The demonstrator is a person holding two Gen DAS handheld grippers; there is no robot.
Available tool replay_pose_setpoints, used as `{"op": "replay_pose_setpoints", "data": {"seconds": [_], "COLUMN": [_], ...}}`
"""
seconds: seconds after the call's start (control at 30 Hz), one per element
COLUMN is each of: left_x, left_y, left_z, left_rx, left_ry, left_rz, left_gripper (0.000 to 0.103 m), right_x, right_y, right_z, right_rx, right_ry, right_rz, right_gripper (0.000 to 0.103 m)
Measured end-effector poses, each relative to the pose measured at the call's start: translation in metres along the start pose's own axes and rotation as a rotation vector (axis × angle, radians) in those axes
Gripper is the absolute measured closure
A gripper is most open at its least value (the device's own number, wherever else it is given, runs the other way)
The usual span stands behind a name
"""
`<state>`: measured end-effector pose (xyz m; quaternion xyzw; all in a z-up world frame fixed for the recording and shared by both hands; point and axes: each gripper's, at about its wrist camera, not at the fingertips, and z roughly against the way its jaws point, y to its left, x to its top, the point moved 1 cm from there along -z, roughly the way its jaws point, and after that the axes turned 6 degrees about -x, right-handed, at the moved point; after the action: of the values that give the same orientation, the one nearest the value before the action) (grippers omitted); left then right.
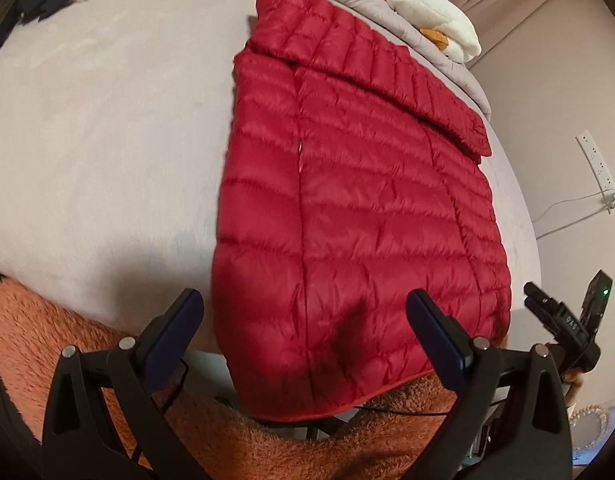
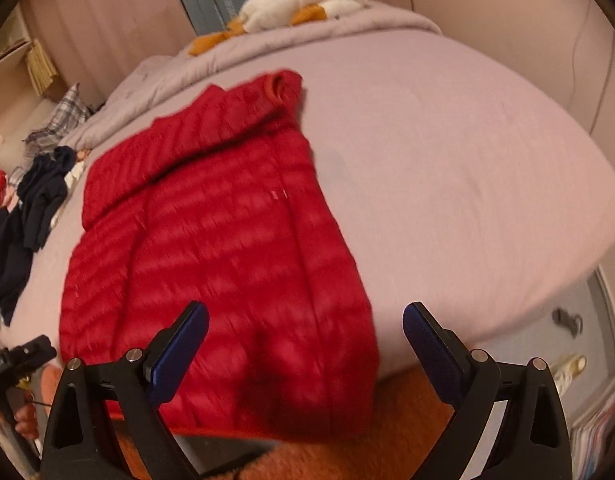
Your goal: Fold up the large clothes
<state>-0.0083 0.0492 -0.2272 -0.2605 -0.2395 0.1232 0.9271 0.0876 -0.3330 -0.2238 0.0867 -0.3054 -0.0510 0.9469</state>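
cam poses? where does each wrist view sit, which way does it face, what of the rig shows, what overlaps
Left wrist: on the left gripper, tilted down over the red jacket on the bed; own open fingers show, plus the right gripper at the right edge.
Right wrist: on the right gripper, tilted down at the jacket's hem; own open fingers show, left gripper at the left edge.
Shared: jacket, bed, white plush, orange fleece.

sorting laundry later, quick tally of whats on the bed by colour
red: 1, quilted jacket
dark navy: 1, clothes heap
white and orange: 1, plush toy
plaid: 1, cloth
total: 4
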Motion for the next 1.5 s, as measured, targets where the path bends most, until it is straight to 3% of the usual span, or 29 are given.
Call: {"op": "replay_pose_setpoints", "data": {"seconds": [0.13,0.2,0.8,0.97,1.2,1.33,1.5], "left_x": [-0.009,-0.013,-0.026,-0.034,-0.034,-0.034,-0.035], "left_y": [0.006,0.007,0.011,0.020,0.015,0.010,0.003], "left_z": [-0.007,-0.010,-0.026,-0.037,-0.039,-0.040,-0.032], "left_rx": [-0.015,-0.010,-0.015,-0.064,-0.040,-0.036,-0.094], "left_ry": [0.025,0.035,0.073,0.123,0.116,0.117,0.105], "left_rz": [0.029,0.036,0.054,0.120,0.107,0.106,0.104], "left_gripper": [0.004,0.006,0.008,0.020,0.023,0.039,0.073], "right_x": [-0.012,-0.017,-0.034,-0.038,-0.041,-0.041,-0.044], "right_y": [-0.005,-0.004,-0.007,-0.003,-0.009,-0.011,-0.010], "right_z": [-0.008,-0.009,-0.031,-0.036,-0.045,-0.046,-0.037], "right_rx": [0.023,0.028,0.055,0.076,0.116,0.139,0.178], "right_ry": [0.035,0.028,0.128,0.161,0.199,0.197,0.185], "right_rz": [-0.027,-0.033,-0.018,-0.007,-0.044,-0.052,-0.047], "right_gripper": [0.013,0.022,0.022,0.022,0.025,0.033,0.063]}}
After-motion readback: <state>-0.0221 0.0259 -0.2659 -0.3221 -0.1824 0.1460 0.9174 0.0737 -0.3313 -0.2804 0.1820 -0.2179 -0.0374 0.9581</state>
